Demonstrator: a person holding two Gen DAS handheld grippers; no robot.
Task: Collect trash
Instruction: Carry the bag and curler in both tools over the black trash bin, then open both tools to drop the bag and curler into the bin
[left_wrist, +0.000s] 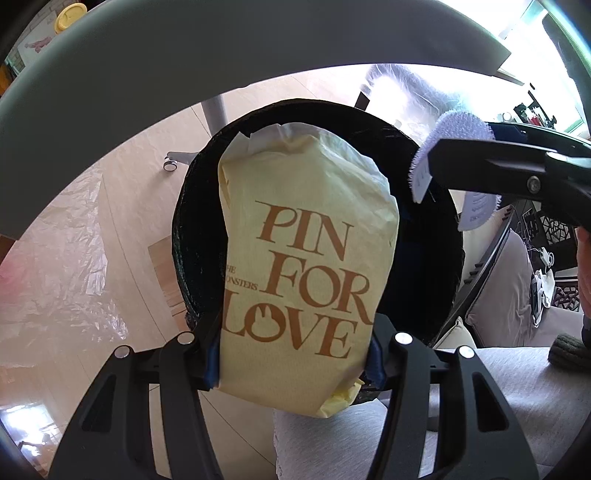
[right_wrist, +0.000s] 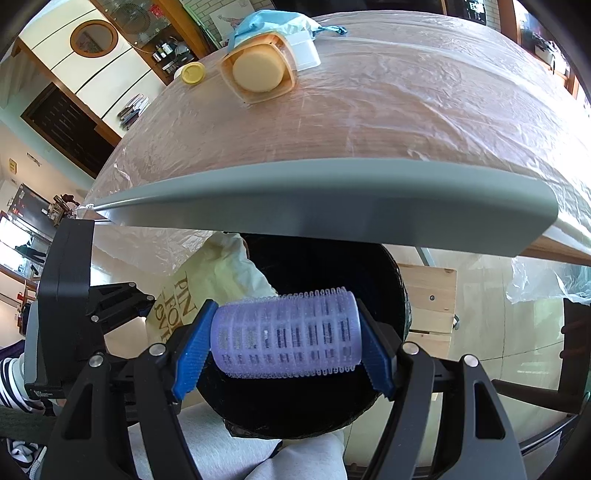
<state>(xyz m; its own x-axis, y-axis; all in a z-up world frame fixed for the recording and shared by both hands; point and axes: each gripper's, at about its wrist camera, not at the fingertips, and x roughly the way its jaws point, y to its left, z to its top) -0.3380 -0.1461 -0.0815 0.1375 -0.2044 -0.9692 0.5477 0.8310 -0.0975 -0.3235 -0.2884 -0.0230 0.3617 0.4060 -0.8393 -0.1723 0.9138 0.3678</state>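
Observation:
My left gripper (left_wrist: 293, 363) is shut on a pale yellow paper bag (left_wrist: 306, 258) printed "PIN FOR LOVE", held over the mouth of a black-lined trash bin (left_wrist: 192, 229). My right gripper (right_wrist: 284, 354) is shut on a lilac hair roller (right_wrist: 286, 334), gripped by its two ends between blue pads (right_wrist: 192, 354), also above the bin (right_wrist: 332, 266). From the left wrist view the right gripper (left_wrist: 517, 177) and the roller's end (left_wrist: 461, 127) show at upper right. The yellow bag (right_wrist: 207, 280) and the left gripper (right_wrist: 122, 295) appear at left in the right wrist view.
The grey table edge (right_wrist: 332, 199) runs just above the bin; the top is covered in clear plastic (right_wrist: 369, 103). On it lie a yellow lid (right_wrist: 193, 73), an orange container with a sponge (right_wrist: 258, 74) and a blue face mask (right_wrist: 273, 20). Grey trouser legs (right_wrist: 236, 454) sit under the bin.

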